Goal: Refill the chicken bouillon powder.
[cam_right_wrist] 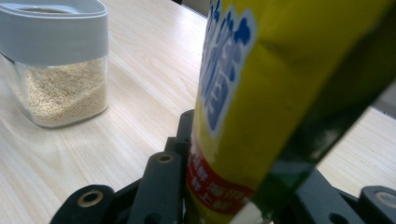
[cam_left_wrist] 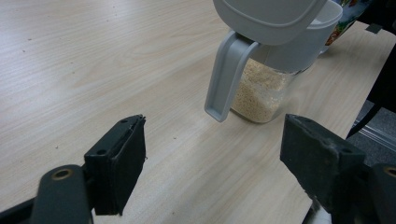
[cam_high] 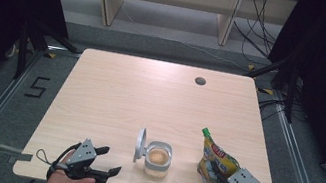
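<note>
Jar (cam_high: 158, 159) of grain is sitting near the bench (cam_high: 150, 94) front edge, lid (cam_high: 140, 144) flipped open. Right gripper (cam_high: 218, 174), just right of the jar, is pinching a yellow pouch (cam_high: 215, 156) upright. Left gripper (cam_high: 106, 159), left of the jar, is hovering, fingers (cam_left_wrist: 122, 158) spread.

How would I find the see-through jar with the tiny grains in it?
Look at the near edge of the light wooden table, midway between the two hands. There stands a clear, squarish jar with a grey rim, partly filled with pale grains. Its grey lid is flipped up and open, unlike the yellow green-capped pouch to its right.
</note>
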The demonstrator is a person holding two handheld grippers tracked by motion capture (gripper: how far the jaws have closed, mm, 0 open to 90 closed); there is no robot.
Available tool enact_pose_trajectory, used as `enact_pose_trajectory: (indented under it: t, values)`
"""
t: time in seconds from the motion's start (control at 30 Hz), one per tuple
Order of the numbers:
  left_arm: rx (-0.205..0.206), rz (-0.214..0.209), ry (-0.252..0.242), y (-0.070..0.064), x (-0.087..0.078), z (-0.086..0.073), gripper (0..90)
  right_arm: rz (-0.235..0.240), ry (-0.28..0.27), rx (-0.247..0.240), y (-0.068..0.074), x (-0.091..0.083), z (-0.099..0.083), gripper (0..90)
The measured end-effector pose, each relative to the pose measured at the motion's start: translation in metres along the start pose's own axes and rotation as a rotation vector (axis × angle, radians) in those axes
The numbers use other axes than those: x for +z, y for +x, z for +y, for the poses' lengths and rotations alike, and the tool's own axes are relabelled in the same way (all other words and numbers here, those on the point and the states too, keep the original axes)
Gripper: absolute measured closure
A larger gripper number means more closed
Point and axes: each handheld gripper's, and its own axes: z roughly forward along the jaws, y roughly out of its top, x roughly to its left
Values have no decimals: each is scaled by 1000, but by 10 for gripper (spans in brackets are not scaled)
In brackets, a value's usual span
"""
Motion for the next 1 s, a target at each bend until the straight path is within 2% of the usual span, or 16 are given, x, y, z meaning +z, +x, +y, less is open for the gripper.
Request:
enact_pose_trajectory:
  t: [0.03,0.2,0.3,0.4,0.47,0.5,0.57,0.6,0.63,0.7,0.73,0.77,0.8,0.9,0.97,1.0]
  values:
    - [-4,-5,-5,0,0,0,219,-1,-3,32,1,-1,-1,706]
    - [-4,-6,-6,-1,0,0,219,8,-4,46,0,-6,-2,667]
    - [-3,-6,-7,-1,0,0,219,0,-22,74,1,-11,-2,590]
    - [-4,-7,-3,-1,0,0,219,-2,-14,144,4,-17,-4,544]
    - [-1,-6,-2,-2,0,0,219,-11,-14,125,3,-20,-3,496]
    - [-1,-6,-2,-2,0,0,219,2,-6,161,6,-21,-3,469]
    - [1,-6,-3,-2,0,1,219,-4,17,173,7,-25,-3,441]
    - [1,-6,-3,-2,0,1,219,-15,-14,171,9,-25,-3,450]
    - [0,-6,-3,-1,0,0,219,3,-8,152,9,-26,-3,450]
    - [0,3,3,-2,0,0,219,13,2,152,11,-25,-3,439]
    - [0,3,3,-2,0,0,219,23,13,179,14,-26,-3,431]
    - [1,-6,-1,-2,0,0,219,2,-1,156,12,-25,-4,427]
    - [2,-6,-3,-2,0,1,219,26,13,182,13,-26,-4,425]
    - [-2,-5,-1,-1,0,0,219,1,-1,168,11,-28,-5,396]
    - [-2,-5,-2,-2,0,0,219,7,32,203,13,-32,-5,380]
    - [-1,-6,-3,-2,0,0,219,7,27,214,14,-33,-6,374]
